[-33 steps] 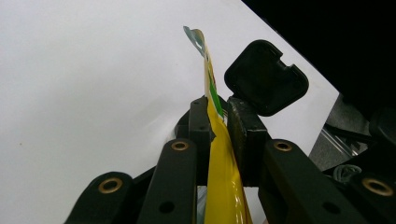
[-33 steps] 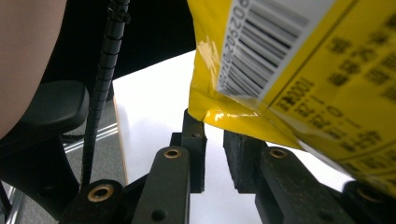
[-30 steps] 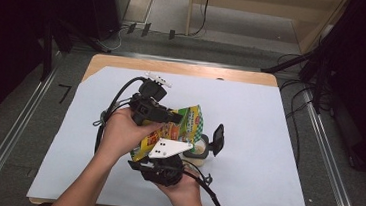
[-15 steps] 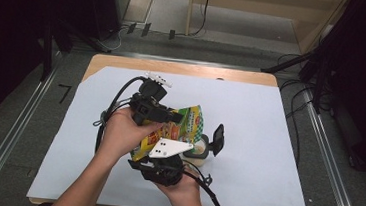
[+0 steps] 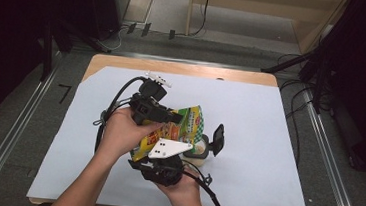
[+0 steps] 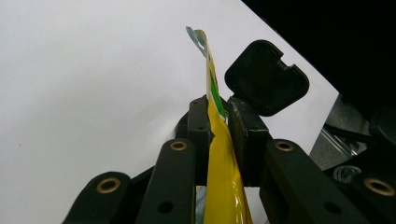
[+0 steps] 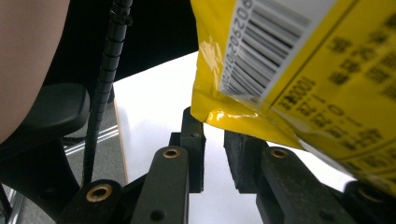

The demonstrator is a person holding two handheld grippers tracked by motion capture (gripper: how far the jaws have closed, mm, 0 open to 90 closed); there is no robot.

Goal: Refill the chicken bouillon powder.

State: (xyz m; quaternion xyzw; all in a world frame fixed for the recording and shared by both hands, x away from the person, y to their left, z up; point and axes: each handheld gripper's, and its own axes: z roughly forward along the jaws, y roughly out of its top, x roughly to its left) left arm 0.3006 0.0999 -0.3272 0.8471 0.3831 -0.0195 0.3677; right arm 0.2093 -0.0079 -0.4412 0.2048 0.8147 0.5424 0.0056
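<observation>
A yellow and green snack bag hangs above the white table sheet, between the person's two hands. My left gripper is shut on the bag's upper edge, and the yellow foil runs straight up between its pads. In the high view the left gripper reaches in from the left. My right gripper sits just under the bag's barcode corner. Its jaws stand a narrow gap apart with only the white sheet showing between them. Its grey plate lies below the bag.
A small pale container with a black flip lid standing open sits right of the bag; the lid also shows beyond my left jaws. Cables trail from both grippers. Metal rails flank the table.
</observation>
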